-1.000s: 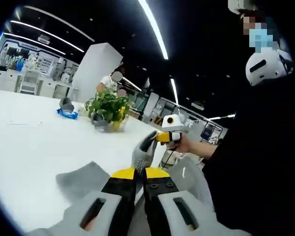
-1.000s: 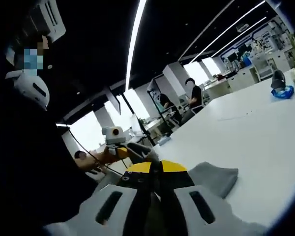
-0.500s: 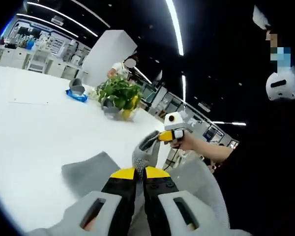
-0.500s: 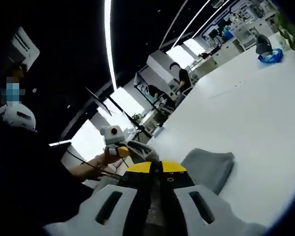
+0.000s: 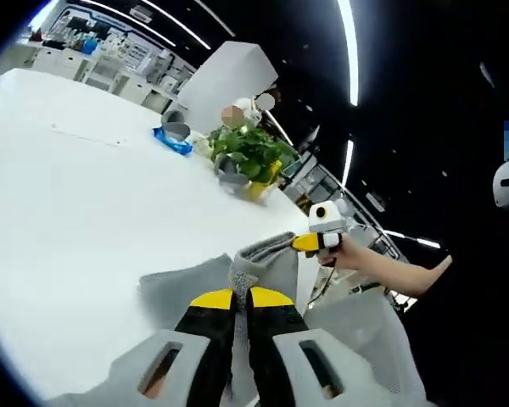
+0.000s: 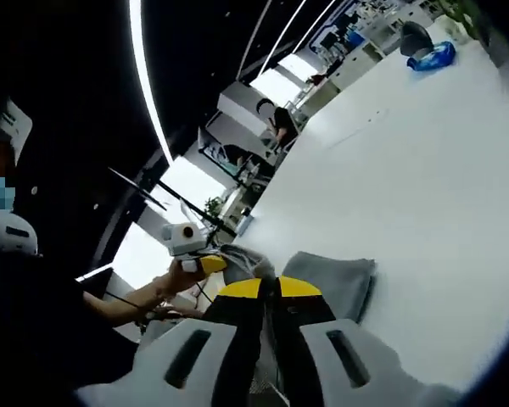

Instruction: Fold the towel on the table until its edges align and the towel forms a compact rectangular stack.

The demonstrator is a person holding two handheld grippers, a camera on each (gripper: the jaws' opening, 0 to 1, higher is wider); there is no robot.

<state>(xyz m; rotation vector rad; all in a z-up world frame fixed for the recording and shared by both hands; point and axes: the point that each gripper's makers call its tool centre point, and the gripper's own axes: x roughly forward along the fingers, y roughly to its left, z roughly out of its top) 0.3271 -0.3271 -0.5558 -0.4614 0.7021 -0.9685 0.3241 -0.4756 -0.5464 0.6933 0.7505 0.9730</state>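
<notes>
Grey towel [image 5: 187,284] held over a white desk [image 5: 76,203] in an open office.
Left gripper [image 5: 242,298] and right gripper [image 6: 269,288] are each pinched on the towel; a potted plant [image 5: 250,161] stands on the desk.

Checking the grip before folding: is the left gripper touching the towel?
Touching: the left gripper view shows the left gripper shut on the grey towel.

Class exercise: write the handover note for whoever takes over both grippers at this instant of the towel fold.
Left gripper: shut on the grey towel, holding one corner up.
Right gripper: shut on the towel's other lifted corner.
The rest of the towel lies on the white table; a potted plant and a blue item sit farther back.
Done: both corners gripped and raised.
Left: carry them over, lay the fold, align the edges, finish a compact rectangle.
</notes>
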